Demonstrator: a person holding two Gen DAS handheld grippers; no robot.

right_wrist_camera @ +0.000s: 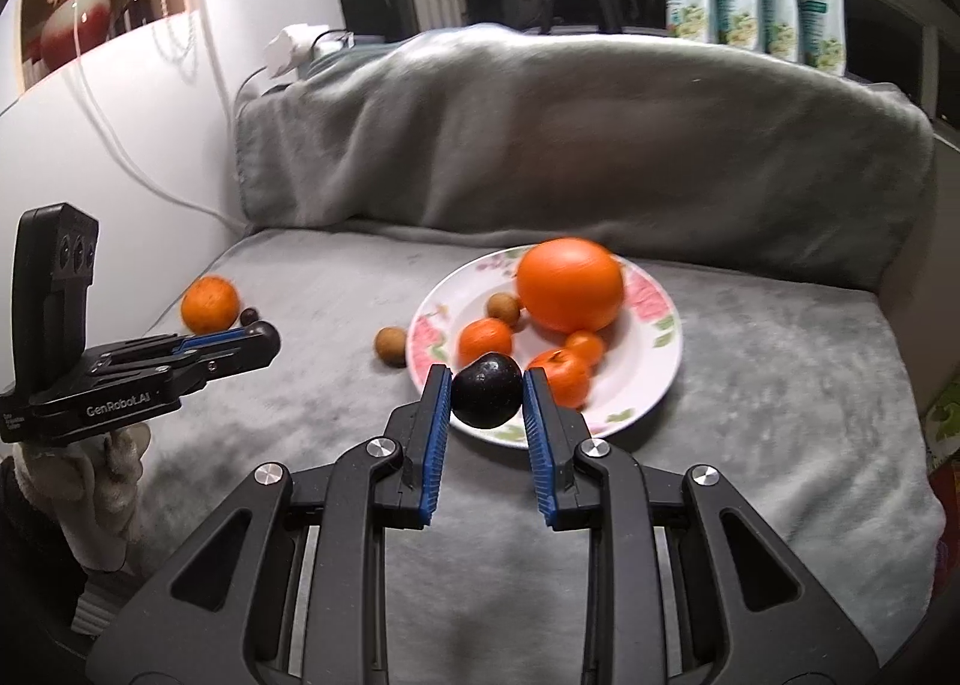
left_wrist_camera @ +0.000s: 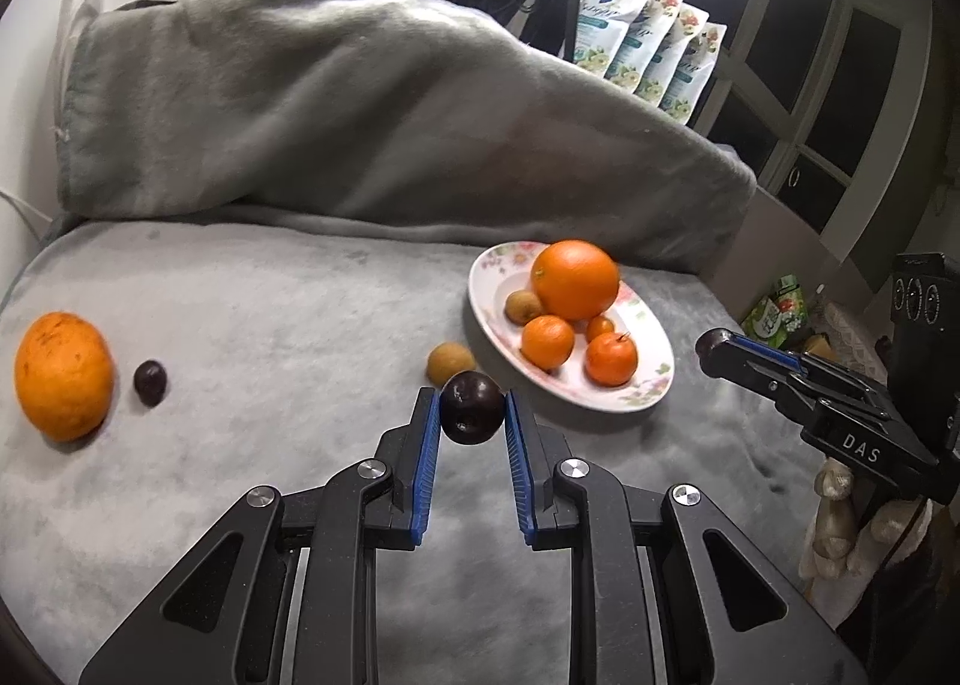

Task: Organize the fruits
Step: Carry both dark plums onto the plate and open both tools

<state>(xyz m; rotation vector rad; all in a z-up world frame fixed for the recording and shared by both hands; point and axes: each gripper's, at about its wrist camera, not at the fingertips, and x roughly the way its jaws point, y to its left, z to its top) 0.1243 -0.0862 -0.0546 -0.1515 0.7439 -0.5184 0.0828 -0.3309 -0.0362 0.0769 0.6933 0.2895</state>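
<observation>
Carrying two dark plums at once, I judge, so both reach the floral plate (right_wrist_camera: pixel 657 379) in one trip. Left gripper (left_wrist_camera: pixel 471 406) has its blue pads narrowed onto one plum (left_wrist_camera: pixel 471 407), held clear of the grey blanket (left_wrist_camera: pixel 270 337) on the plate's near-left side. Right gripper (right_wrist_camera: pixel 487 392) is likewise clamped on the second plum (right_wrist_camera: pixel 486 391), over the plate's near rim. Loose off the plate's left: a longan (left_wrist_camera: pixel 447 362) just beside it, a small plum (left_wrist_camera: pixel 149 382) and an orange (left_wrist_camera: pixel 63 376) well apart.
</observation>
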